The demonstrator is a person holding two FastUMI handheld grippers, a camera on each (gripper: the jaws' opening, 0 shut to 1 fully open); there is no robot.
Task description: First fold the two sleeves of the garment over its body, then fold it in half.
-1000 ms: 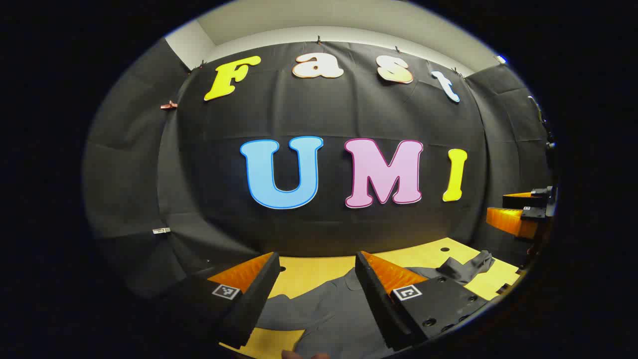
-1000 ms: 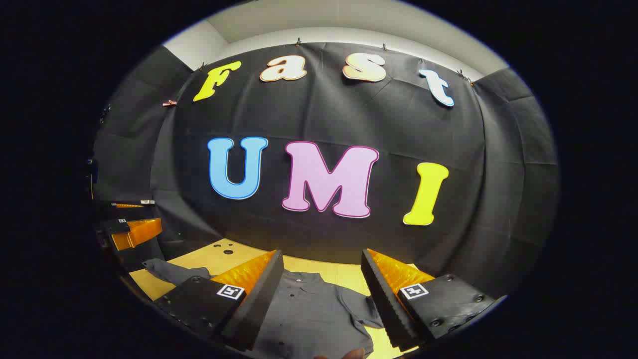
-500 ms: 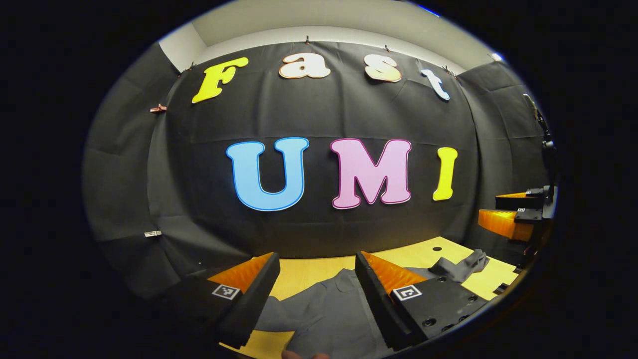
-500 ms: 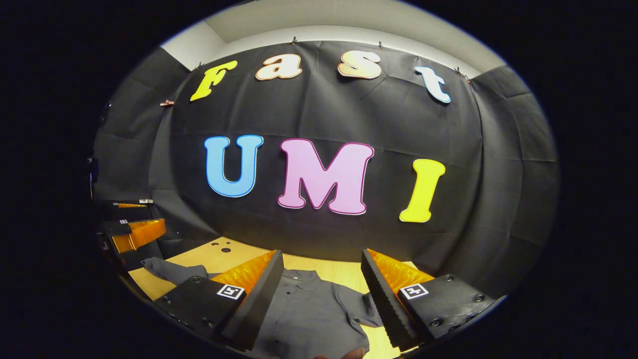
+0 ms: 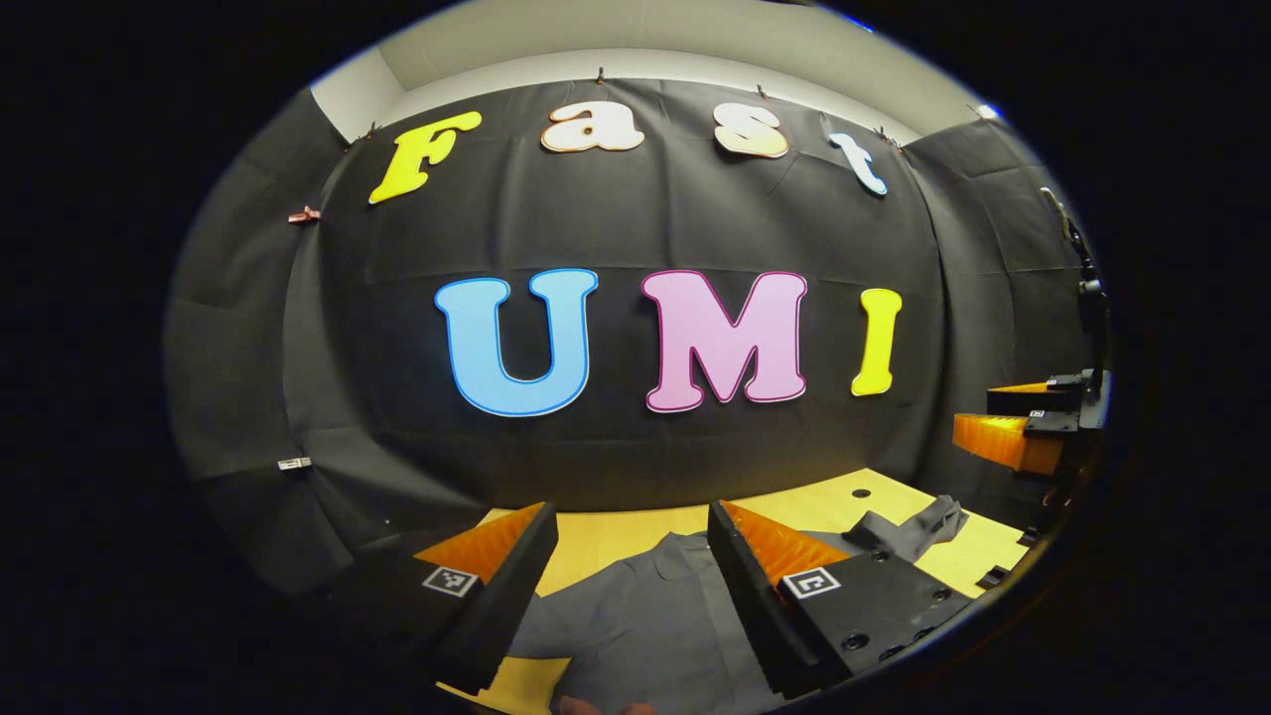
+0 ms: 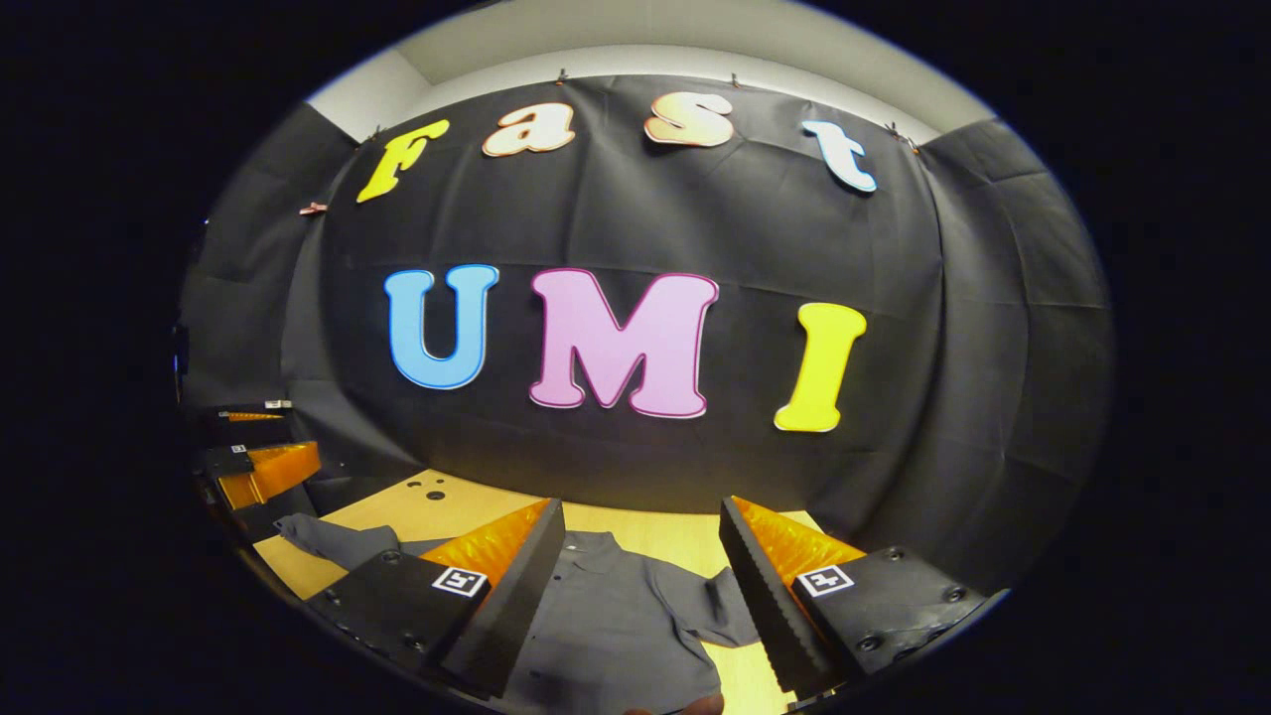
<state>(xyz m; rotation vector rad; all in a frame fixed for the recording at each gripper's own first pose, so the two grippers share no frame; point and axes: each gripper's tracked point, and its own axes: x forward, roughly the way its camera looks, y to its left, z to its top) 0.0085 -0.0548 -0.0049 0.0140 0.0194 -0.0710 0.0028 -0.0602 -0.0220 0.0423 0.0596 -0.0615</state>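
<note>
Lying flat on the wooden table [image 5: 616, 541] is the grey garment [image 5: 645, 626], collar toward the booth's back wall, and it is serving as the landmark for everything else here. In the left gripper view, the left gripper [image 5: 631, 586] is hovering above the garment's body with its jaws standing wide apart and nothing between them. One sleeve [image 5: 909, 526] is stretching out sideways from the garment toward the table's right edge, lying rumpled on the wood. Beyond that sleeve, off to the garment's right and raised above the table, the right gripper [image 5: 1023, 422] is showing sideways on. In the right gripper view, the right gripper [image 6: 640, 586] is likewise hanging over the garment [image 6: 616, 636], its jaws spread wide and gripping nothing. The other sleeve [image 6: 333, 541] is trailing out from the garment's left side across the table [image 6: 437, 506], and the left gripper [image 6: 258, 462] is showing just past that sleeve's end.
</note>
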